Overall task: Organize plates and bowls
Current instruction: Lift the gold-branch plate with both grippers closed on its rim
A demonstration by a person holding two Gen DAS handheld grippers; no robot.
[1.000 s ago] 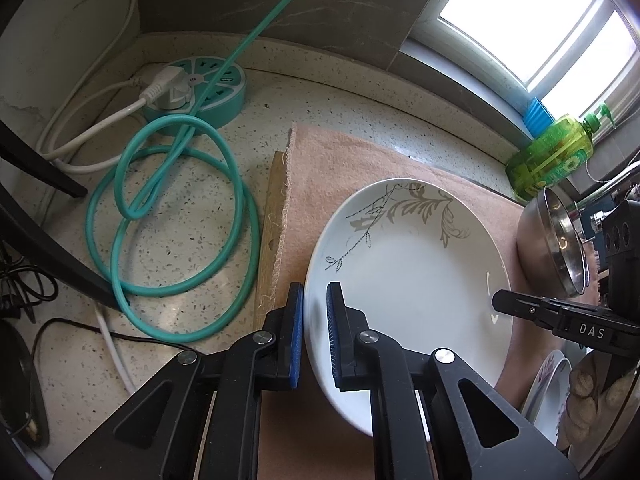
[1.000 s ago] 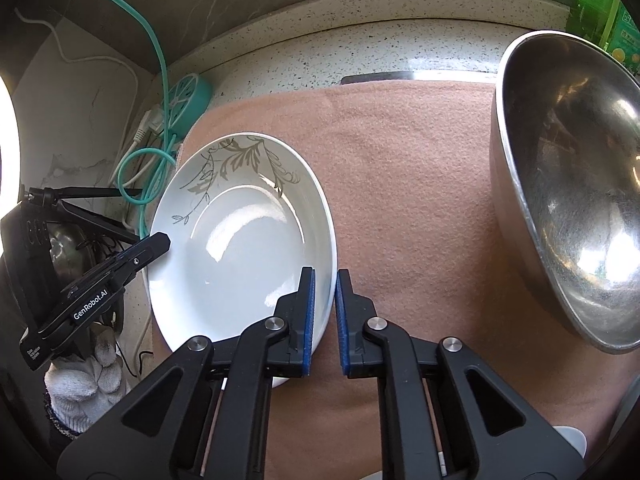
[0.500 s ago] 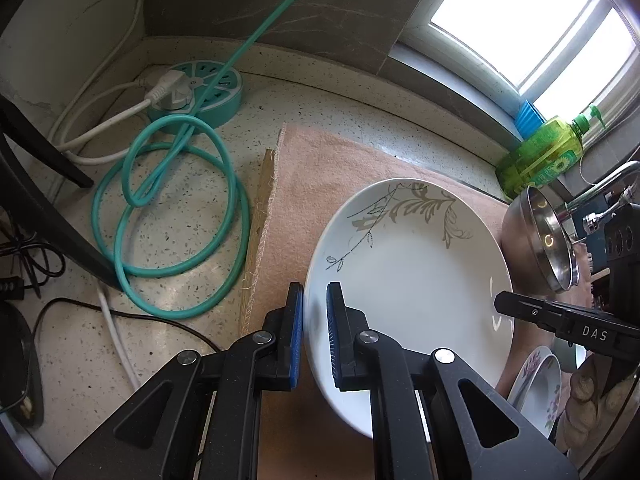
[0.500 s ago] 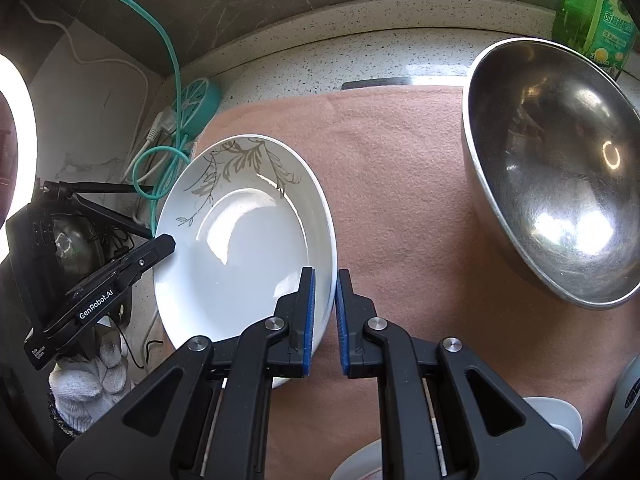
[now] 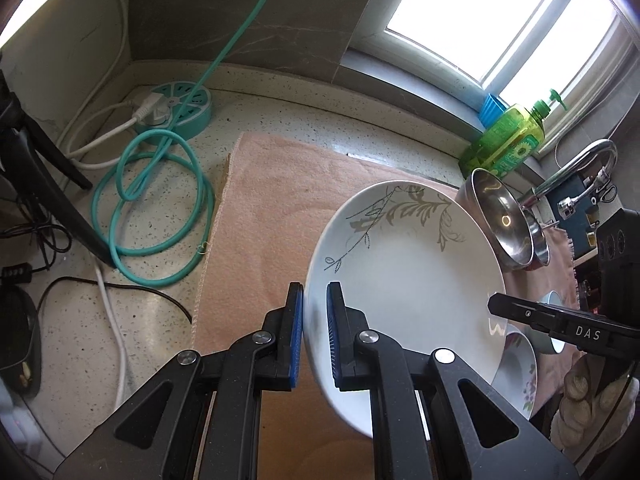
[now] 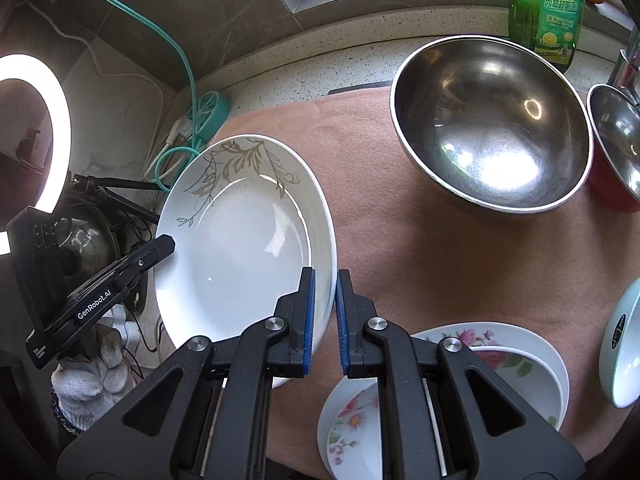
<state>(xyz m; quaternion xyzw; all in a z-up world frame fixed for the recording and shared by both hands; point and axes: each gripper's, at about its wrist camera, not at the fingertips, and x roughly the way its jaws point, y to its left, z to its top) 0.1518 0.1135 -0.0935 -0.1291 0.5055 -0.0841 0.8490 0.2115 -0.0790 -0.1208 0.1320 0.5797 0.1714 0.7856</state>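
While both tools clamp it: the white leaf-pattern plate hangs tilted above the cloth, held by opposite rims.
Left gripper: closed tight on the plate's near-left rim, blue pads on either face.
Right gripper: pinched shut on the plate's right rim.
Near surface: floral dishes nested below the right tool; a pale teal cup at the right edge.
Surface: pink cloth spread over a speckled counter.
Farther: large steel bowl, a smaller steel bowl beside it.
Room: teal hose coiled left; green soap bottle under the window; tap.
Change: the plate is higher off the cloth than a second ago; floral dishes and cup now show.
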